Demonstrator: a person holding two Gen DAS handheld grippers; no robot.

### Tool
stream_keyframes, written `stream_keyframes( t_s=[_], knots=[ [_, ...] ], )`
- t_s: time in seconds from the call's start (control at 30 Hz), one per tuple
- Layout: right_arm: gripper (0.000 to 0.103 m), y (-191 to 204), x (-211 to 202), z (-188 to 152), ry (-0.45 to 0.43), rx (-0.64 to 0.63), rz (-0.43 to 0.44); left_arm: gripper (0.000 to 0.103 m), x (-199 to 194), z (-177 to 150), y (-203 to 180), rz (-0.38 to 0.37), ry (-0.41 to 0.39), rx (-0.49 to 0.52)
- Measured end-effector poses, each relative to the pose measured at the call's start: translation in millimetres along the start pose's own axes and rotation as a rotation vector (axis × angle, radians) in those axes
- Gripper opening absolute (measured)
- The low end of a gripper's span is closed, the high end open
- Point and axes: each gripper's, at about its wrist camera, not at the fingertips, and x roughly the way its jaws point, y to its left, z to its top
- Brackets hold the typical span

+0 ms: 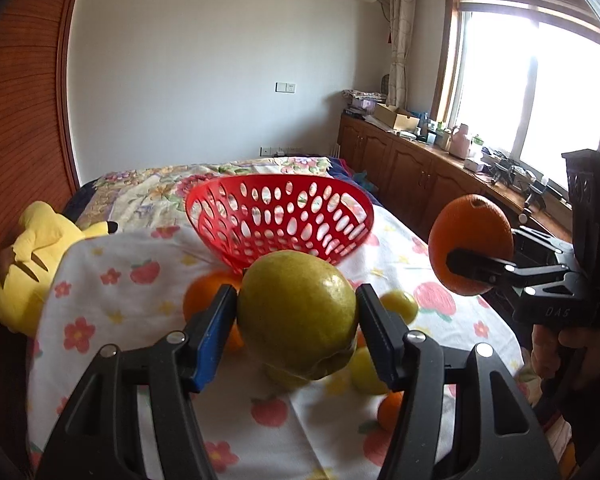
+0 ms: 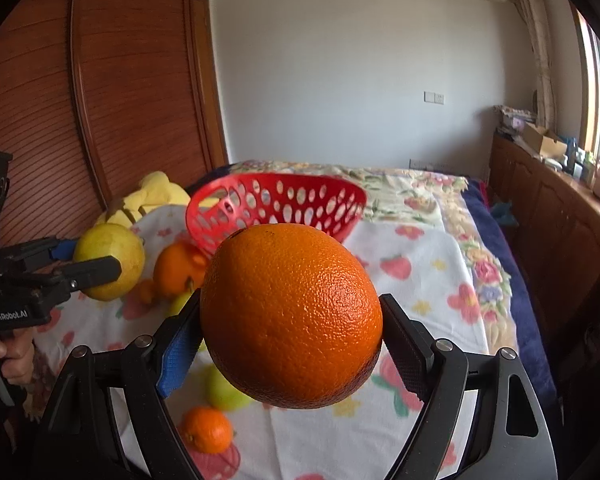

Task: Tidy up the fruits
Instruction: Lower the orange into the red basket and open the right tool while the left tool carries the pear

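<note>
Carry step, both loaded. Left gripper [image 1: 297,320] is clamped on a yellow-green pear [image 1: 296,312]; right gripper [image 2: 290,334] is clamped on a big orange [image 2: 291,314]. Both fruits hang above the cloth, near the tilted red basket [image 1: 324,190]. Next, prob.: bring each over the rim, then let go w/o knocking the basket.

Orange [image 2: 291,314]: pebbled, slightly glossy peel. Pear [image 1: 297,314]: smooth yellow-green skin with a soft sheen. Basket [image 1: 278,216]: glossy red perforated plastic. Cloth [image 1: 112,280]: matt printed fabric. Plush [image 1: 28,256]: soft yellow fabric. Left gripper [image 1: 297,320]: matt black plastic, metal rivets. Far-left door [image 2: 132,80]: ribbed wood.
</note>
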Motion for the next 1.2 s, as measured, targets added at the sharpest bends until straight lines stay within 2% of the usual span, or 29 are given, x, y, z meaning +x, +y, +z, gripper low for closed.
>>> stream_keyframes(
  t_s=[0.37,0.67,0.97,1.2],
  knots=[
    [0.085,14,46,36,0.031,-0.018,0.037,0.06,9,18,10,-0.002,0.007,-0.014],
    [0.085,13,102,56,0.102,-0.024,0.035,0.06,18,30,12,0.042,0.013,0.024],
    [0.085,19,150,58,0.213,-0.037,0.02,0.06,29,39,21,0.053,0.027,0.024],
    [0.085,22,171,52,0.257,-0.038,0.016,0.06,38,39,28,0.061,0.042,0.022]
  ],
)
